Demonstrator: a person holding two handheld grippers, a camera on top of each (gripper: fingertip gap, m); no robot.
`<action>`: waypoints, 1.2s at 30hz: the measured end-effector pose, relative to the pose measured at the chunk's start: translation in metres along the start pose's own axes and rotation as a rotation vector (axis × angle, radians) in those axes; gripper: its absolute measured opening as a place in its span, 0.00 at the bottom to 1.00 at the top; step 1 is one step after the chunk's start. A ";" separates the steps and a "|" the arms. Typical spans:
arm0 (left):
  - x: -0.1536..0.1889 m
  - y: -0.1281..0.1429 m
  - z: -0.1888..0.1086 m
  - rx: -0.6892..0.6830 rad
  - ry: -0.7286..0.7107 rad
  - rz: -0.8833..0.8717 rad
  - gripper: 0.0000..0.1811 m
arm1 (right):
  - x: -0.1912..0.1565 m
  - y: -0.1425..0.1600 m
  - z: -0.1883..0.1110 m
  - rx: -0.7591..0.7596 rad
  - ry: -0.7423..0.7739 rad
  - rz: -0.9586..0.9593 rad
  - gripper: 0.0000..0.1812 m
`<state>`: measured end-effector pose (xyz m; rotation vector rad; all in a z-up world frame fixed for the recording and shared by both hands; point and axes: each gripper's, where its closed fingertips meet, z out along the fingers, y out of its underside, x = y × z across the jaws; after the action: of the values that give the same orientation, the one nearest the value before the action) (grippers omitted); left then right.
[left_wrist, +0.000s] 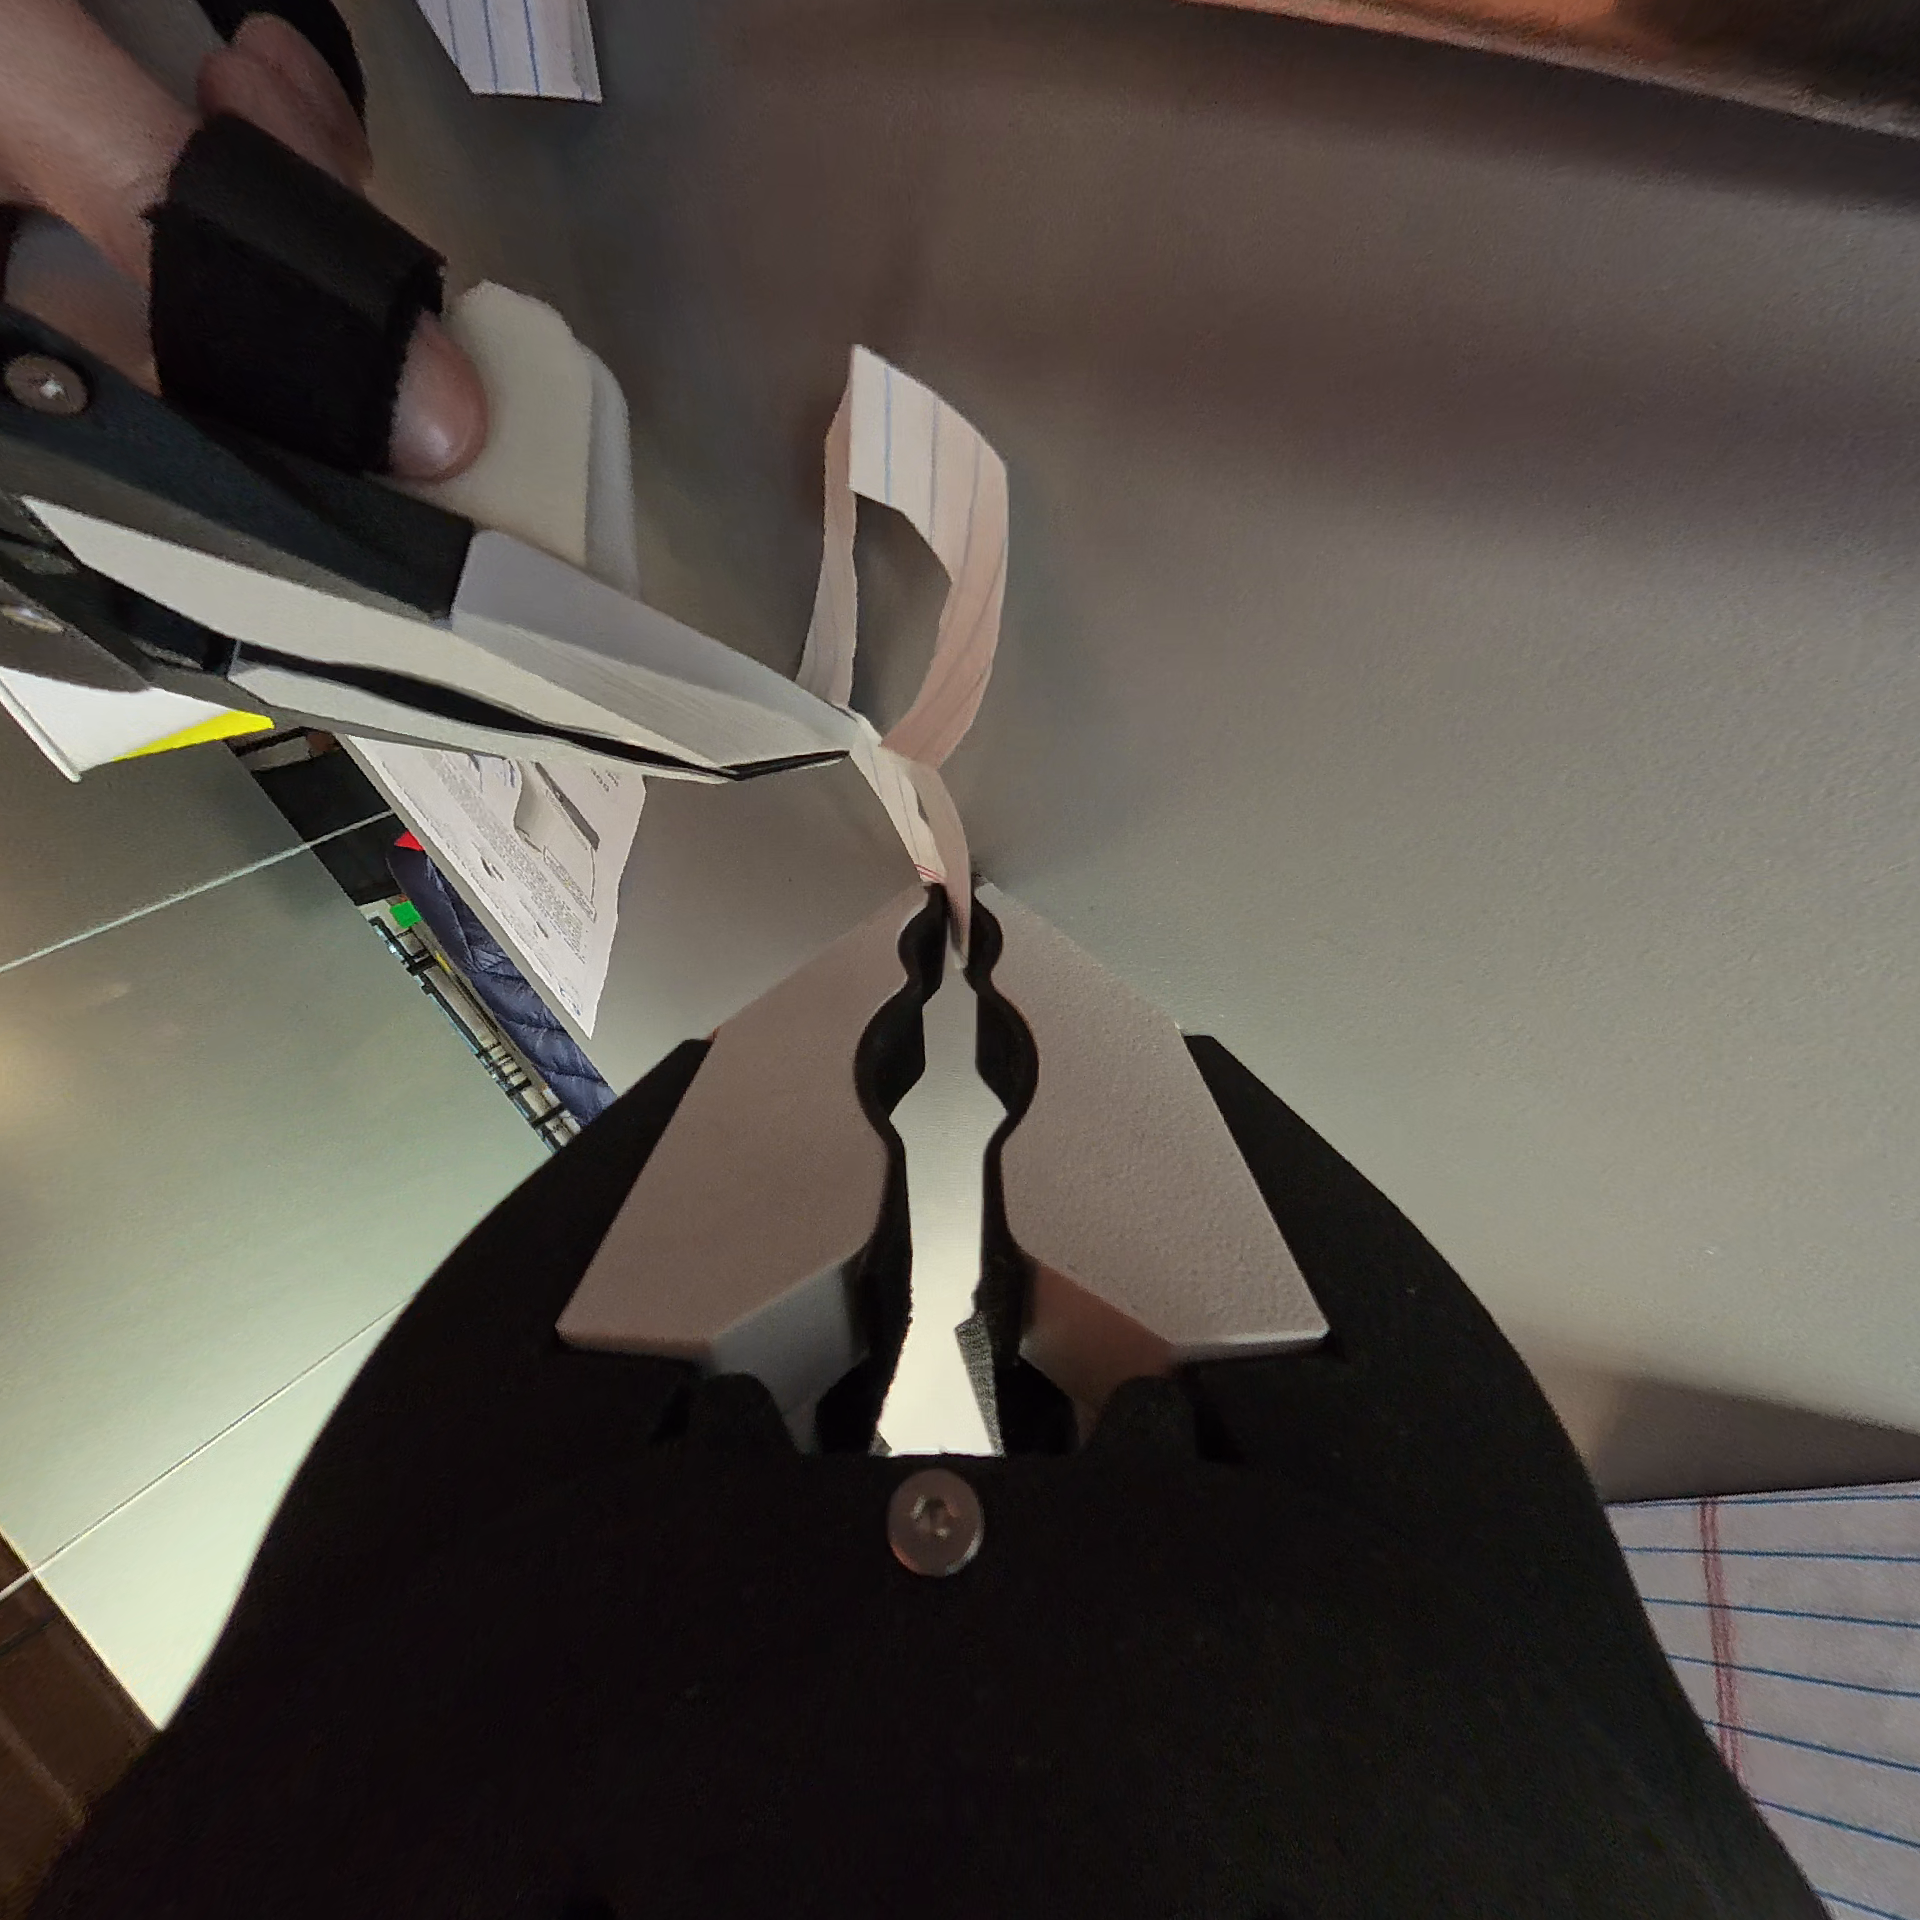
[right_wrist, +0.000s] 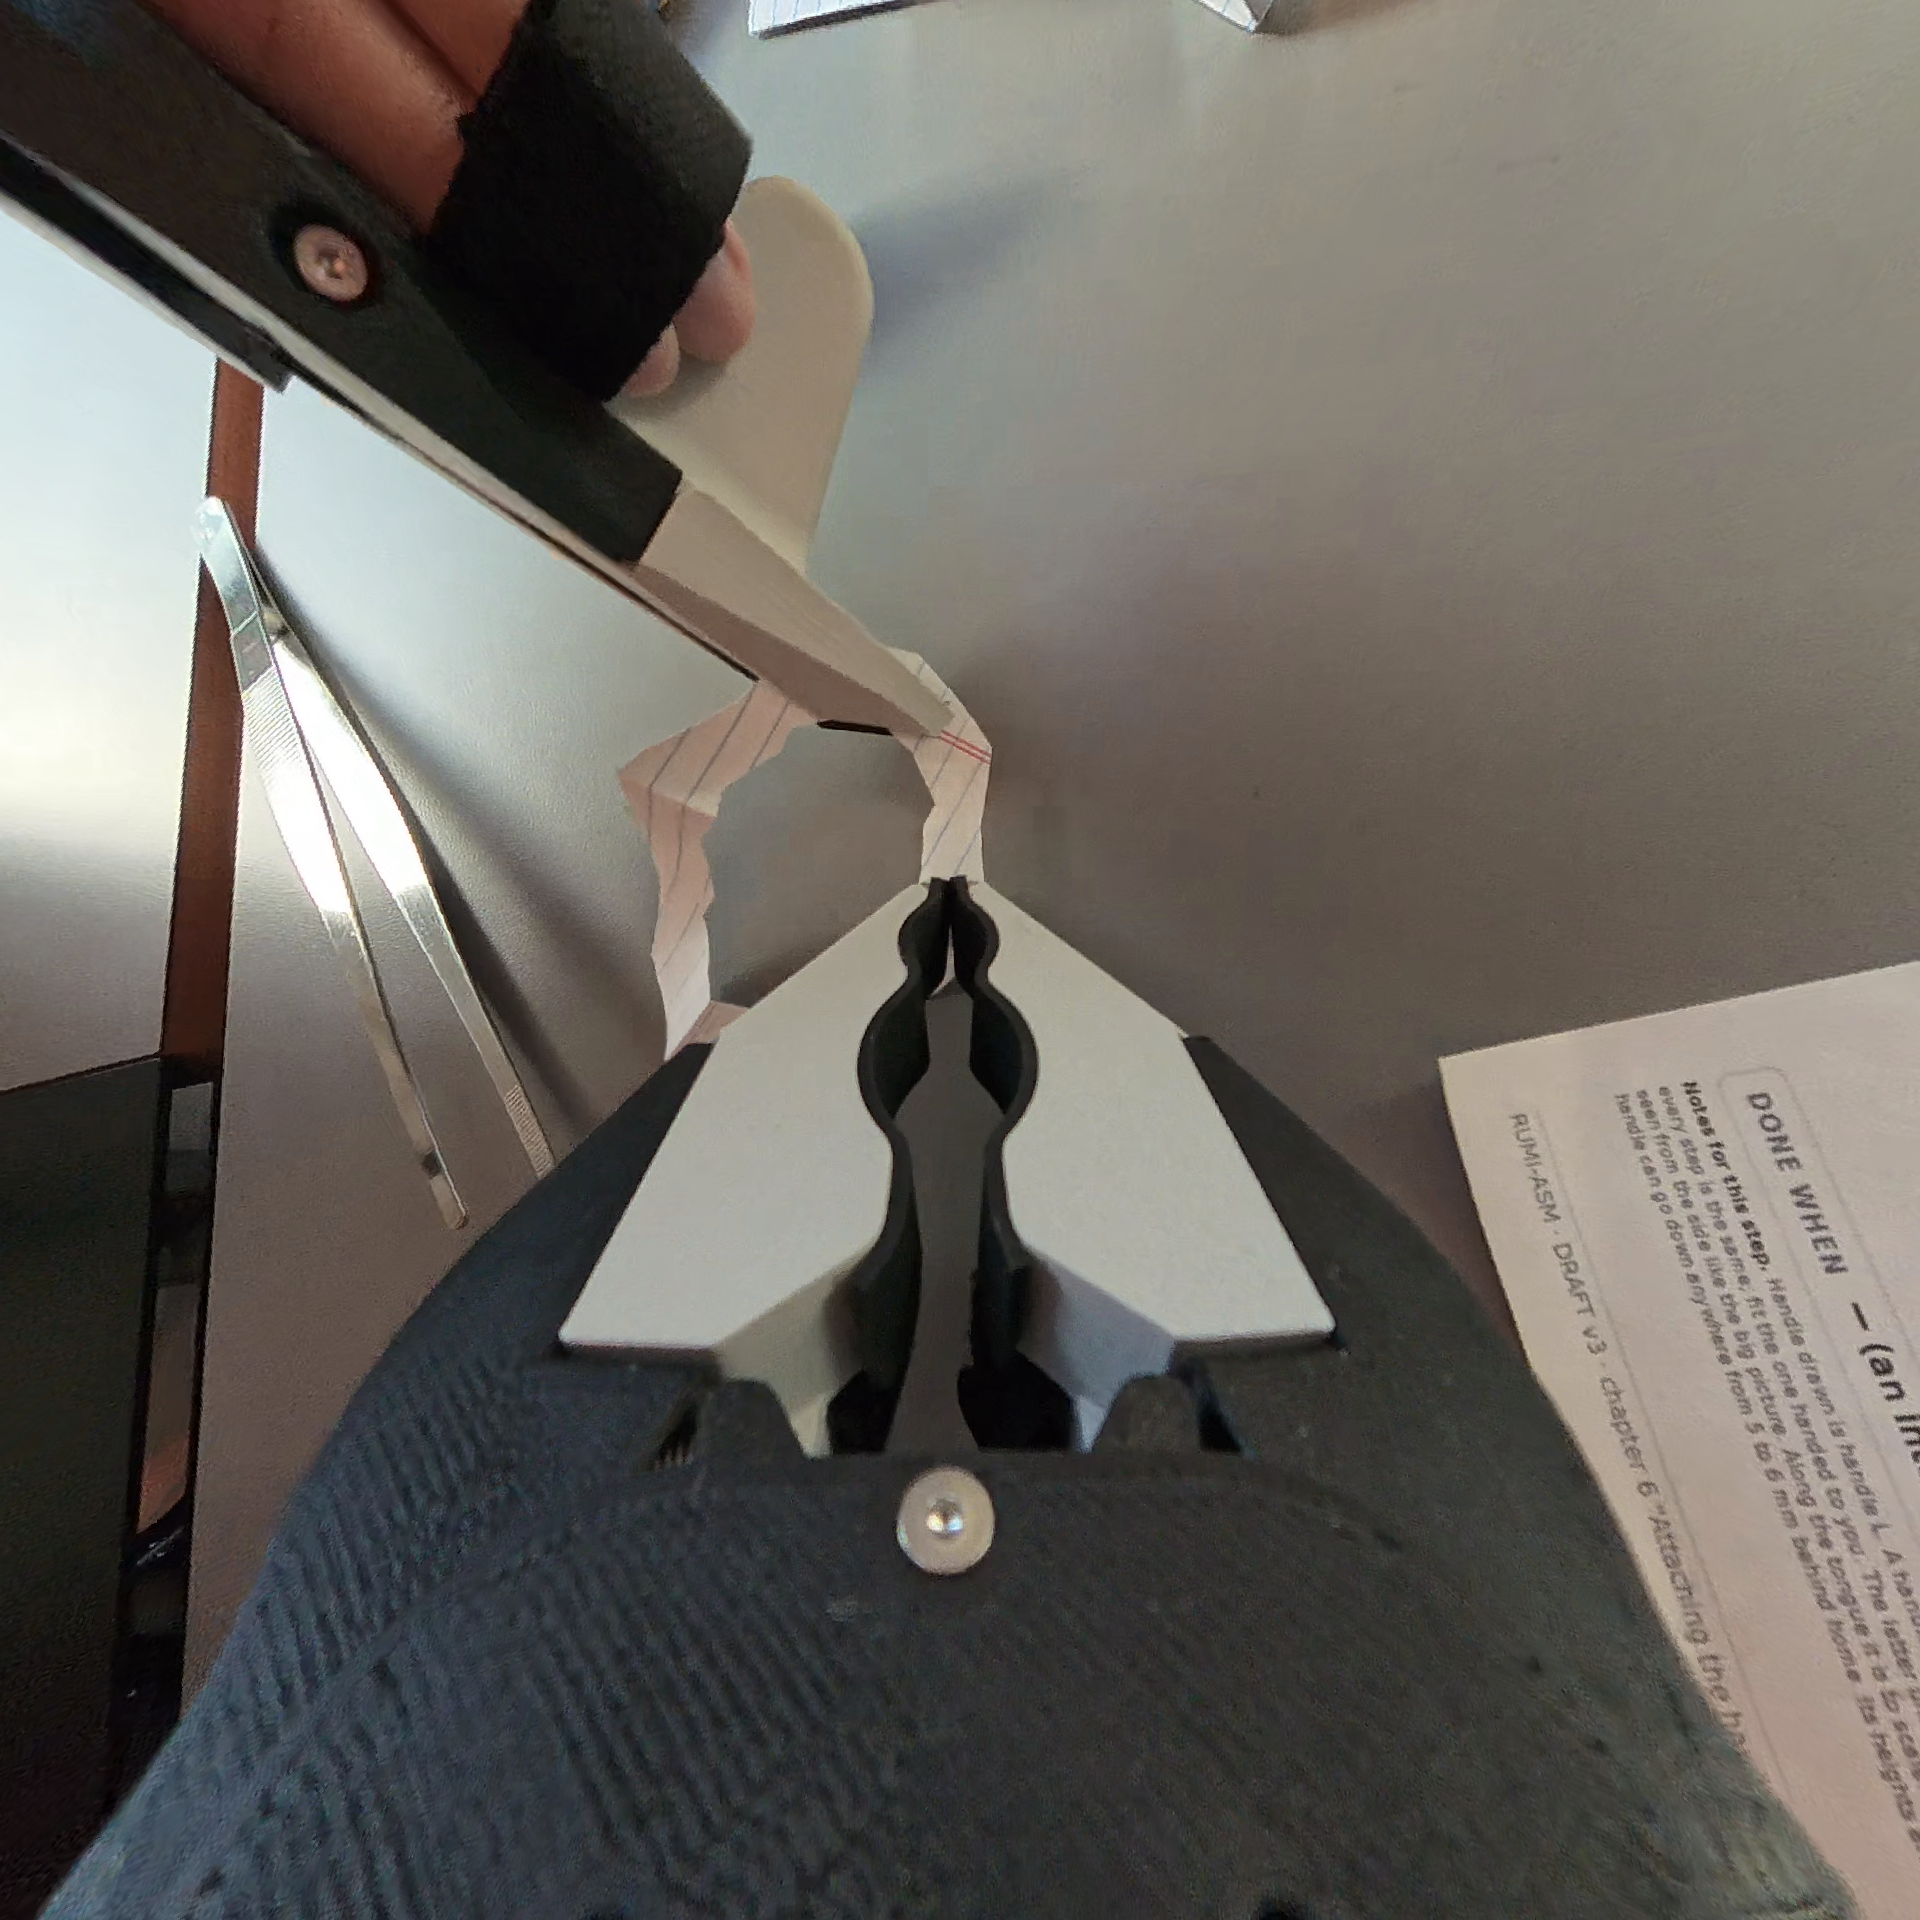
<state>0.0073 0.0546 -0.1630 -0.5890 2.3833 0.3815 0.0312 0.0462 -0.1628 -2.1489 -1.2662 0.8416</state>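
Note:
A narrow strip of lined paper (left_wrist: 961, 540) loops and twists above the grey table (left_wrist: 1455, 623). My left gripper (left_wrist: 951, 920) is shut on one part of the strip, with the paper pinched between its black fingertips. My right gripper (left_wrist: 847, 756) comes in from the left and is shut on the same strip a short way off. In the right wrist view, my right gripper (right_wrist: 951, 891) pinches the strip (right_wrist: 956, 800) at its tips. The left gripper (right_wrist: 930, 717) grips the strip just beyond it. A crumpled tail of the strip (right_wrist: 681, 831) hangs to the left.
Metal tweezers (right_wrist: 343, 831) lie at the left near the table's brown edge (right_wrist: 203, 727). A printed sheet (right_wrist: 1714, 1351) lies at the right and also shows in the left wrist view (left_wrist: 520, 862). A lined sheet (left_wrist: 1787, 1683) lies at the lower right, with another piece (left_wrist: 520, 42) at the top. The tips of both grippers are at nearly the same place.

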 end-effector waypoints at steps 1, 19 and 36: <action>-0.002 0.003 -0.001 -0.009 -0.001 -0.040 0.02 | 0.000 0.000 0.000 -0.001 0.008 -0.012 0.00; 0.009 -0.047 -0.036 0.304 0.596 -1.387 0.00 | 0.002 0.000 0.000 0.034 0.119 -0.138 0.00; 0.014 -0.049 -0.021 0.225 0.863 -1.566 0.00 | -0.018 0.003 -0.017 -0.013 -0.351 0.535 0.00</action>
<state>0.0111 -0.0007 -0.1625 -2.4839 1.7377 -0.9622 0.0384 0.0268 -0.1479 -2.4654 -0.8397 1.4823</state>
